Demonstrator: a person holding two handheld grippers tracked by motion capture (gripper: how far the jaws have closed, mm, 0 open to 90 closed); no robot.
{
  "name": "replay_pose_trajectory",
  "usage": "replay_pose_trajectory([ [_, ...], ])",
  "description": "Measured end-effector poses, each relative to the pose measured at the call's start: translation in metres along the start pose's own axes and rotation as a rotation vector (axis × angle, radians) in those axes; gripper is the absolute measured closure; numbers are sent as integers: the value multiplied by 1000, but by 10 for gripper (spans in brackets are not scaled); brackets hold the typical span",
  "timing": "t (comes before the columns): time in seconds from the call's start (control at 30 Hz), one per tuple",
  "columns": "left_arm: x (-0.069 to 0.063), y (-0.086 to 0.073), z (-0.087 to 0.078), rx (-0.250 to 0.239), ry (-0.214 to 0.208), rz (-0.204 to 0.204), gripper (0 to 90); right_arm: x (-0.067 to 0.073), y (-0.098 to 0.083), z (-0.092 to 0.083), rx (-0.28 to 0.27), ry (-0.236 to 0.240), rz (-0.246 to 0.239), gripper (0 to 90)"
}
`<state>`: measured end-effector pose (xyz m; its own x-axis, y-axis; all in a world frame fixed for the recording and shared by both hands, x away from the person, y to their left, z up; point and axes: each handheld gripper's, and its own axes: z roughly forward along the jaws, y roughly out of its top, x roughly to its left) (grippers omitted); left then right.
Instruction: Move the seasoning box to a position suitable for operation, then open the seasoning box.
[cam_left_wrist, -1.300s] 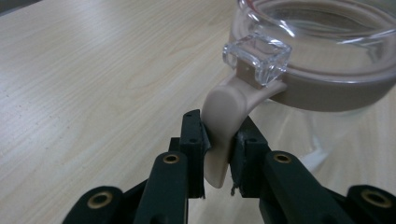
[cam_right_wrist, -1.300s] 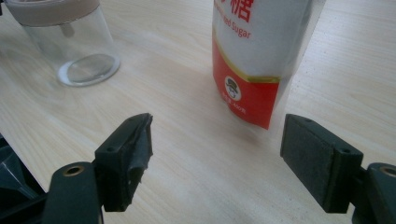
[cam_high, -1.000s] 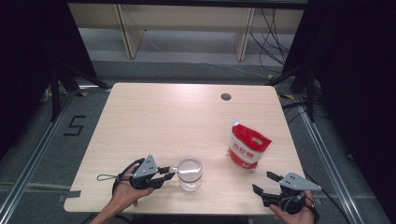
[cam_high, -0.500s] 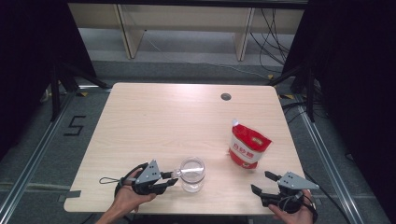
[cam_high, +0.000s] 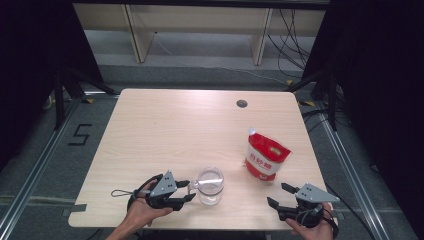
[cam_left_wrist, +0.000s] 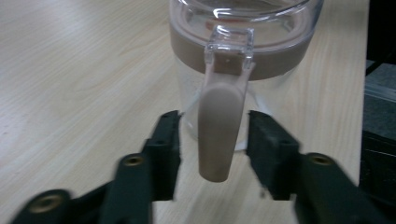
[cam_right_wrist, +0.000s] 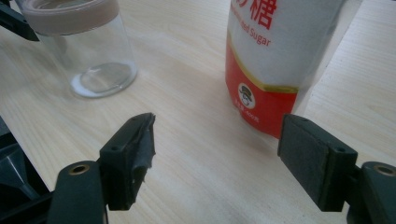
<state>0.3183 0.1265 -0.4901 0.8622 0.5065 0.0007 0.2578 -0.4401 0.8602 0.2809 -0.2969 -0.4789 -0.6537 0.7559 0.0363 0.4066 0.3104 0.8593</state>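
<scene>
A clear glass jar (cam_high: 210, 185) with a tan-banded lid stands near the table's front edge, a little white powder at its bottom (cam_right_wrist: 100, 81). Its tan clasp tab (cam_left_wrist: 218, 130) hangs down the side facing my left gripper (cam_high: 189, 190). The jaws of the left gripper (cam_left_wrist: 215, 128) have just been opening and now flank the tab with a gap on each side. A red and white sugar bag (cam_high: 265, 157) stands upright to the jar's right. My right gripper (cam_high: 277, 194) rests at the front right corner, open and holding nothing, pointed at the bag (cam_right_wrist: 275, 60).
The pale wooden table (cam_high: 175, 125) has a round cable hole (cam_high: 242, 104) at its far right. Both hands sit at the table's front edge. Black stands and cables border the table on either side, with shelving behind.
The left gripper's jaws, close together on the jar's clasp tab before, have spread apart. The left hand shifted slightly; the right gripper, jar and bag stayed put.
</scene>
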Motion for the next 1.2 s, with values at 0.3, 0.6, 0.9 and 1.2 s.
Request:
replay_pose_trajectory([
  [0.3, -2, 7, -24, -49, 47, -45, 289, -1, 0, 2, -1, 8, -19, 284],
  [0.6, -5, 17, -37, -63, 25, -83, 355, 0, 0, 3, 8, 4, -23, 284],
  [0.9, 0, 18, -47, -127, 50, -58, 776, 4, 2, 4, 8, 22, -19, 284],
  [1.2, -4, 33, -38, -159, 41, -100, 894, 7, 3, 5, 12, 7, -28, 284],
])
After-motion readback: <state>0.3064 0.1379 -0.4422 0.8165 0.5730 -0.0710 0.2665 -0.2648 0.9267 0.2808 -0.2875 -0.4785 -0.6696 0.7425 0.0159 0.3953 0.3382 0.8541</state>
